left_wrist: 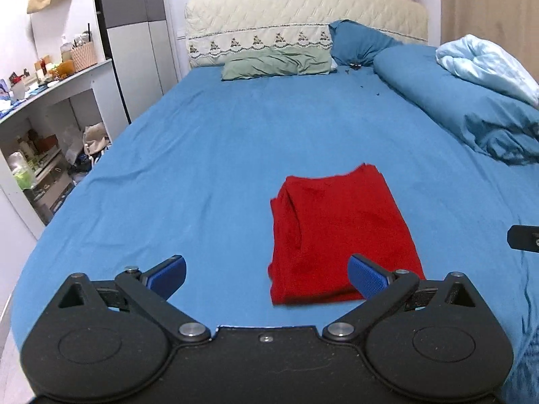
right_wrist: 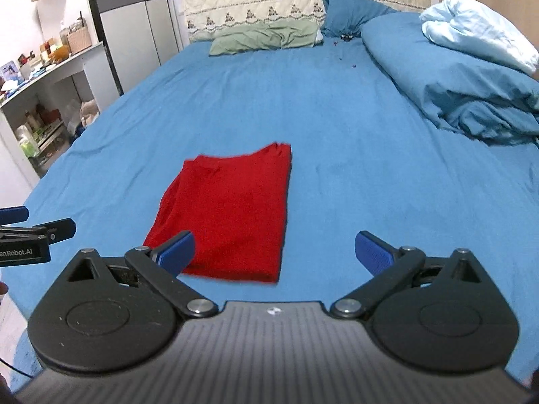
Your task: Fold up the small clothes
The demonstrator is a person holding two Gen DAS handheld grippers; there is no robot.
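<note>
A red garment [left_wrist: 340,235] lies folded into a flat rectangle on the blue bed sheet [left_wrist: 219,155]. It also shows in the right wrist view [right_wrist: 232,212]. My left gripper [left_wrist: 267,274] is open and empty, hovering just short of the garment's near edge, its right finger over the near corner. My right gripper [right_wrist: 274,252] is open and empty, to the right of the garment's near edge, its left finger over the cloth. The left gripper's tip [right_wrist: 20,225] shows at the left edge of the right wrist view.
A rolled blue duvet [left_wrist: 465,101] with a pale blue blanket [left_wrist: 488,64] lies along the bed's right side. A green pillow [left_wrist: 276,62] and a blue pillow [left_wrist: 357,42] lie at the headboard [left_wrist: 286,20]. Cluttered shelves [left_wrist: 43,128] stand left of the bed.
</note>
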